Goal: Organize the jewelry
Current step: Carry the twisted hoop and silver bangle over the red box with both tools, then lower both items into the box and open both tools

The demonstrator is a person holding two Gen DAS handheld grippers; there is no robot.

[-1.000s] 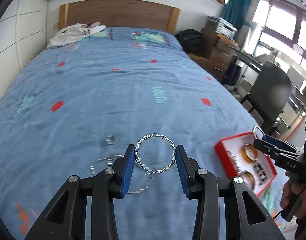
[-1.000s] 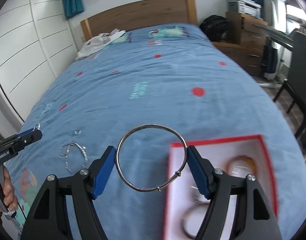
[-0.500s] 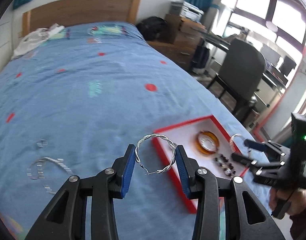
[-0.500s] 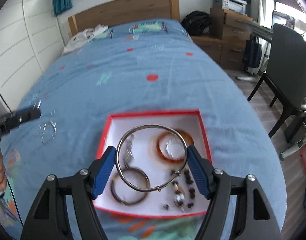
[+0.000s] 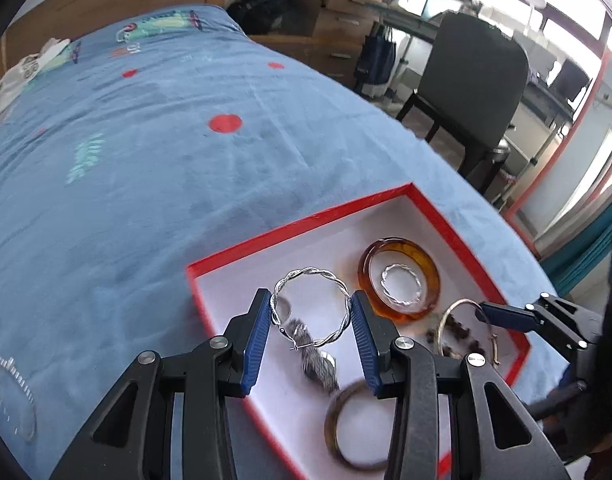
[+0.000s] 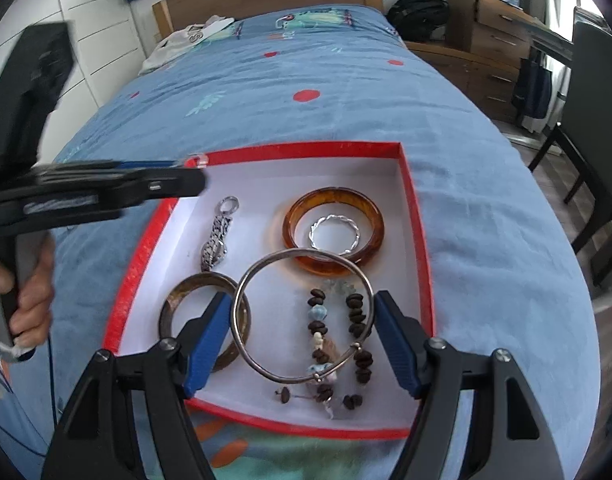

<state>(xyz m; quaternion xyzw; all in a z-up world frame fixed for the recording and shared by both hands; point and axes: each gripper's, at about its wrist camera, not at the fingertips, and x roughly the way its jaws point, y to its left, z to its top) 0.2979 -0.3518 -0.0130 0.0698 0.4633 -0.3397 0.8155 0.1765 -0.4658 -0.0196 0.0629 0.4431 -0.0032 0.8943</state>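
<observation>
My left gripper (image 5: 310, 320) is shut on a twisted silver hoop (image 5: 306, 271), which hangs over the near left corner of the red box (image 5: 297, 224). My right gripper (image 6: 303, 322) is shut on a plain silver bangle (image 6: 306, 255) above the box's front half (image 6: 297, 148). On the white floor of the box lie an amber bangle (image 6: 334, 232) with a small twisted silver ring (image 6: 334, 218) inside it, a brown bangle (image 6: 173, 296), a dark beaded bracelet (image 6: 356, 312) and a silver chain piece (image 6: 217, 240). In the right wrist view the left gripper (image 6: 145, 178) shows blurred at the box's far left corner.
The box sits on a blue bedspread (image 5: 145, 160) near the bed's right edge. Loose silver chains (image 5: 9, 384) lie on the bedspread to the left. A dark chair (image 5: 474, 80) and wooden drawers (image 5: 338, 12) stand beside the bed. A white garment (image 6: 185, 40) lies by the headboard.
Both grippers have swung from the open bedspread to above the red box and come lower, each still carrying its ring. The loose chains now lie far to the left.
</observation>
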